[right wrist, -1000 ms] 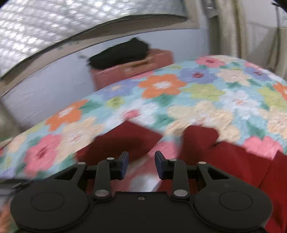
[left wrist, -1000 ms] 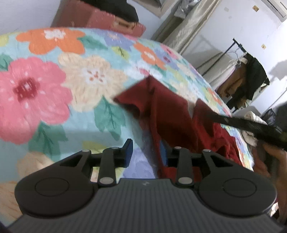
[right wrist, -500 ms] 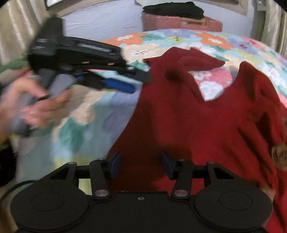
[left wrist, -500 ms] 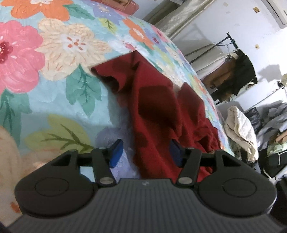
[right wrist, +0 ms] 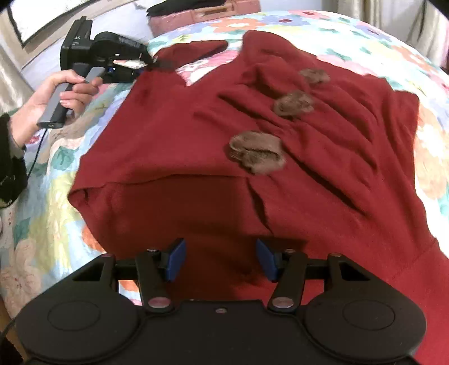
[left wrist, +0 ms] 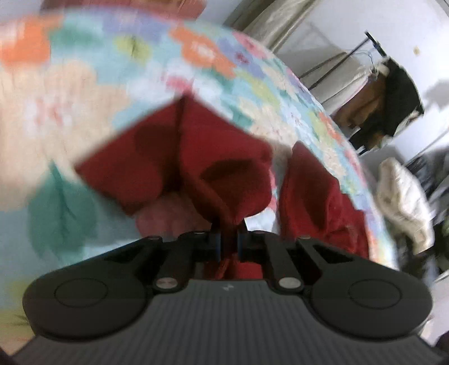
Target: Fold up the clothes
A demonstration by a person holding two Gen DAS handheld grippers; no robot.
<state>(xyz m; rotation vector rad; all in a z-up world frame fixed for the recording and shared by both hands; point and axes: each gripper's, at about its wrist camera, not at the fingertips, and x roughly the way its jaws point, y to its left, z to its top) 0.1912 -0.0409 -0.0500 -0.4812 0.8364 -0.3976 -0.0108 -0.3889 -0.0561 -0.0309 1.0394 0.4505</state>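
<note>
Flowered bedding (right wrist: pixel 364 36) covered the bed, and a dark red garment (right wrist: pixel 196 134) lay spread across it, front up, with three brown furry tufts (right wrist: pixel 256 151) running down its middle. Beyond the bed stood a clothes rack (left wrist: pixel 387 95) hung with dark clothing, a pale heap of fabric (left wrist: pixel 401 202) and, at the far edge, a reddish case (right wrist: pixel 202 14).

The left gripper (left wrist: pixel 228 243) had its fingers pressed together on a bunched edge of the garment near one upper corner, and the cloth rose from the bedding in a taut ridge toward the pinch. Seen from the right wrist, that gripper sat at the garment's far left corner, held in the person's left hand (right wrist: pixel 56 95). That view was blurred, so the exact part it held, shoulder or sleeve, could not be told.

The right gripper (right wrist: pixel 220 262) hovered over the near hem with its blue-padded fingers spread wide and nothing between them. Whether the pads touched the fabric was unclear.

The step in hand looked like taking hold of the garment before the first fold: one corner was secured and the other was not yet gripped. The next move probably called for the right gripper to close on the near edge, so that both holds could carry one side over together without dragging the rest into wrinkles.
</note>
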